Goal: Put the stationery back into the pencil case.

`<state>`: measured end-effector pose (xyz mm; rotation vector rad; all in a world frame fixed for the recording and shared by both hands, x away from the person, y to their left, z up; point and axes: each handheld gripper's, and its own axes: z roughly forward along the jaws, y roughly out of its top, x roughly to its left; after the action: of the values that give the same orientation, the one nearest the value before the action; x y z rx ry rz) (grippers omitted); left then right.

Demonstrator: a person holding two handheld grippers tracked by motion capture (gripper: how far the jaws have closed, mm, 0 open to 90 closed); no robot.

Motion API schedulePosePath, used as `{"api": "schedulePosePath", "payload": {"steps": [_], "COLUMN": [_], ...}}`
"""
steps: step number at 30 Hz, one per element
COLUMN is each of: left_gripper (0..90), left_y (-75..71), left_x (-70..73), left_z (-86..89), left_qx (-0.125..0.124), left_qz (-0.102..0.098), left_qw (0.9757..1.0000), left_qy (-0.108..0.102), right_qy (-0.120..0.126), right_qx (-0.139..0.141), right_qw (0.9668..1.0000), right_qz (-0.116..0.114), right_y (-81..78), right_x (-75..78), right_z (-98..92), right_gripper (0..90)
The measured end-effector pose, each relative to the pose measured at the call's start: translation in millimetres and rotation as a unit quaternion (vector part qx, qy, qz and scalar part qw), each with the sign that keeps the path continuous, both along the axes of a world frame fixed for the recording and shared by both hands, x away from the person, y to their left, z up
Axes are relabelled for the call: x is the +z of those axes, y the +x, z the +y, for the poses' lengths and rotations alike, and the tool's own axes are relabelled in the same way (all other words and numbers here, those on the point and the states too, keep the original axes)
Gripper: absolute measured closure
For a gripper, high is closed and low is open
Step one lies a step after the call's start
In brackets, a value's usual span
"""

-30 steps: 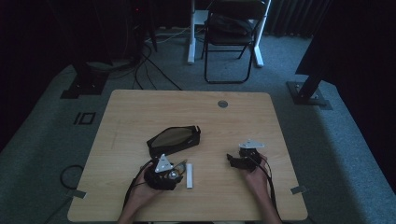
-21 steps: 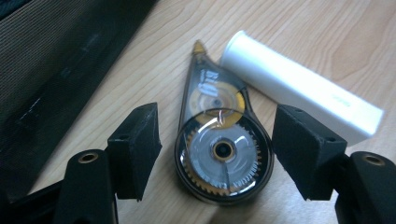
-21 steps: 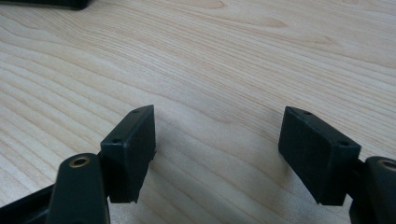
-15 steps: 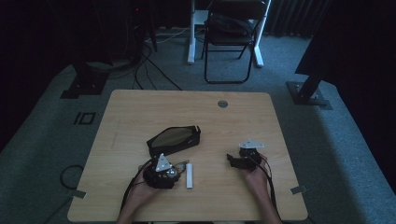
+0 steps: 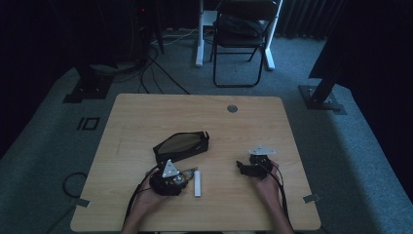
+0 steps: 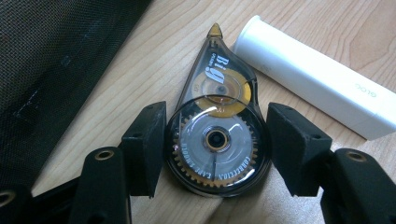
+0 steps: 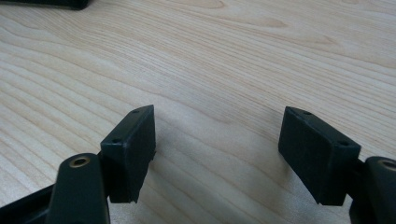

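Note:
A smoky-clear correction tape dispenser (image 6: 217,140) lies flat on the wooden table (image 5: 243,126), its tip pointing away from me. My left gripper (image 6: 217,151) has just been closing its jaws, and both pads (image 6: 144,144) now touch the sides of its round body. In the high view the left gripper (image 5: 184,174) rests near the front edge with the dispenser (image 5: 190,171) at its tips. My right gripper (image 7: 217,149) stands open above bare wood with nothing between its jaws. In the high view the right gripper (image 5: 242,166) is held low at the front right.
A white oblong stick (image 6: 317,79) lies right beside the dispenser, also seen in the high view as the stick (image 5: 197,183). A black mesh pouch (image 5: 181,145) sits just beyond the left gripper. A round grommet (image 5: 232,108) is near the far edge. A folding chair (image 5: 241,44) stands behind the table.

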<state>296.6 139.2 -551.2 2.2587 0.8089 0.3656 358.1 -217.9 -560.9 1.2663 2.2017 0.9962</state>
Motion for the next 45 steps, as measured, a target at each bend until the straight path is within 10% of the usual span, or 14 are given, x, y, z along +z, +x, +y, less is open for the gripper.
{"api": "schedulePosePath", "payload": {"steps": [45], "left_gripper": [41.7], "left_y": [-7.9], "left_x": [23.6], "left_z": [5.9], "left_qx": [-0.002], "left_qz": [-0.028], "left_qw": [0.9991], "left_qy": [-0.033], "right_qy": [0.0], "right_qx": [0.001], "right_qw": [1.0], "right_qz": [0.0], "right_y": [-0.1], "right_x": [0.0], "right_z": [0.2], "right_gripper": [27.4]}}
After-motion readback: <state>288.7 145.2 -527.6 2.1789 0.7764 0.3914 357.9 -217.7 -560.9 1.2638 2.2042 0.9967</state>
